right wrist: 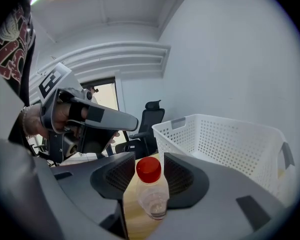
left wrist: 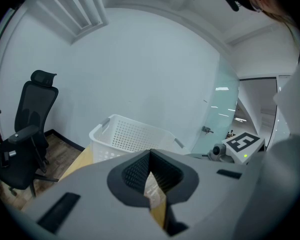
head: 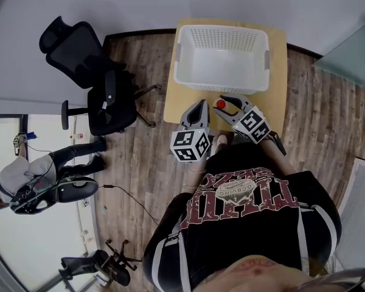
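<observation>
1. Red-capped bottle [head: 220, 104] stands on the wooden worktop [head: 177, 99] in the head view, just before the white basket [head: 222, 56], at the right tool's [head: 227, 105] tips.
2. Over to the left gripper view: left tool [left wrist: 150, 156] is pressed together, pinching nothing, with the basket [left wrist: 125, 134] beyond.
3. Right gripper view now: right tool [right wrist: 150, 168] is spread, the bottle [right wrist: 152, 194] upright between its jaws.

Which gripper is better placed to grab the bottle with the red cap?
Probably the right gripper: the bottle stands right between its open jaws. The left gripper has its jaws together with nothing between them, and it sits off to the bottle's side.
</observation>
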Motion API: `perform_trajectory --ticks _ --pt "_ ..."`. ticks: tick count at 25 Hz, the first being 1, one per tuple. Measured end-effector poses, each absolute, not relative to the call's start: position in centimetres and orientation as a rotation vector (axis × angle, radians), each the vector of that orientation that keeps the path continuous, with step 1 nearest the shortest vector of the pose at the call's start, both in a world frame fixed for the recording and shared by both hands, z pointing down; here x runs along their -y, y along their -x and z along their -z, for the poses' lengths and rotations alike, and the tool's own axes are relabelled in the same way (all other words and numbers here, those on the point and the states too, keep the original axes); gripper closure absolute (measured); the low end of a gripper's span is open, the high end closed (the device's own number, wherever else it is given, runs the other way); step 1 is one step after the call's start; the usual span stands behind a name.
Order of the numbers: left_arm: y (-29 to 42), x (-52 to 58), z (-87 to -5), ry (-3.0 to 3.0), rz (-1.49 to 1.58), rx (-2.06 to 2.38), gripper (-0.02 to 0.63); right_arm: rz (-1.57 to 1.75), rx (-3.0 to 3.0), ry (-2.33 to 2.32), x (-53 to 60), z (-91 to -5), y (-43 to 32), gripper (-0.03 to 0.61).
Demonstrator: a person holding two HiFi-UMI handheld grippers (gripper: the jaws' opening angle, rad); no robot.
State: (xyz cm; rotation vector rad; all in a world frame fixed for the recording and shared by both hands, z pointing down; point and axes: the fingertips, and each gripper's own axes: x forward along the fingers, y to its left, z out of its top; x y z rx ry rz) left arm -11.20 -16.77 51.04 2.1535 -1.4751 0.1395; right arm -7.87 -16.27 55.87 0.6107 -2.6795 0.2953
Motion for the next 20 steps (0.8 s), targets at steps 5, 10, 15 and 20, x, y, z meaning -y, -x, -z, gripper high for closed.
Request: perform_trajectory --ticks 5,10,15,20 --pt "11.3 16.8 -50.9 -2.156 -0.143 1.481 0.566 -0.300 2.701 -0.611 16.4 -54.7 8.1 0.407" --pt "11.3 16.8 -50.7 -2.160 -0.143 1.489 0.566 -0.270 2.717 -0.645 17.0 -53.8 7.7 0.407" --pt "10.9 16.9 -50.5 -2.171 -0.143 1.485 0.566 -0.268 2.753 -0.711 17.8 -52.1 6.9 0.407" --pt "10.4 17.1 -49.9 -2.193 -0.136 1.476 0.567 -0.265 2.771 -0.791 19.0 -50.9 5.8 0.407"
